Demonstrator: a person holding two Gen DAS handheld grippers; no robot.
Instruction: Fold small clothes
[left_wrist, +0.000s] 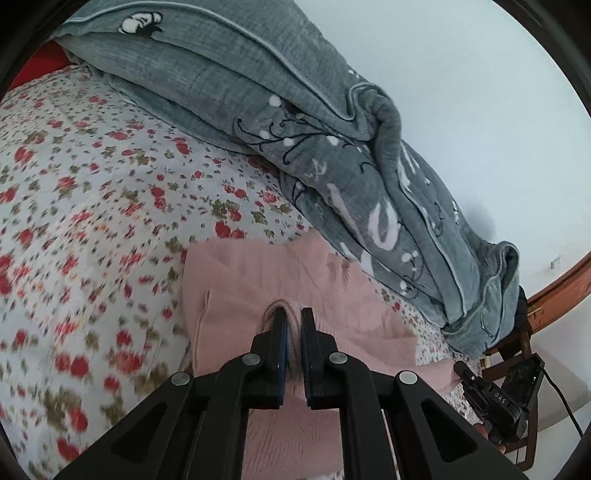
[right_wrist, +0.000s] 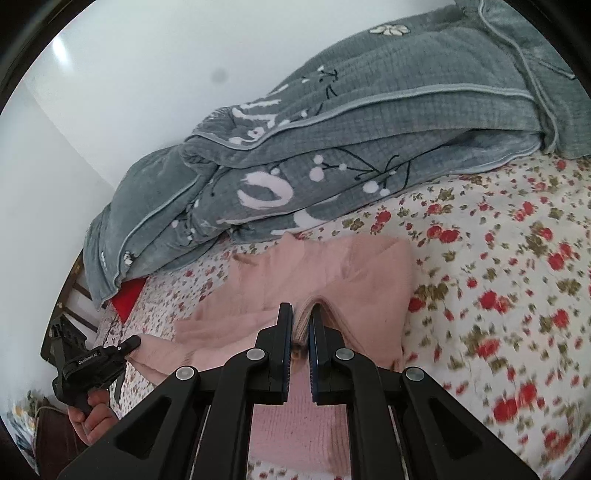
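A pink knitted garment (left_wrist: 266, 280) lies on the flowered bedsheet (left_wrist: 92, 184), partly folded over itself. My left gripper (left_wrist: 293, 314) is shut on a bunched edge of this garment, which is squeezed between the two pads. In the right wrist view the same pink garment (right_wrist: 332, 266) stretches ahead, and my right gripper (right_wrist: 301, 310) is shut on another layered edge of it. Each gripper shows in the other's view: the right gripper (left_wrist: 463, 369) at the lower right, the left gripper (right_wrist: 133, 341) at the lower left, held by a hand (right_wrist: 92, 413).
A crumpled grey blanket (left_wrist: 295, 122) with white print lies along the wall (left_wrist: 480, 110) beyond the garment, also seen as the grey blanket (right_wrist: 351, 147) in the right view. A wooden bed frame (left_wrist: 561, 280) curves at the right. A red item (right_wrist: 127, 299) peeks from under the blanket.
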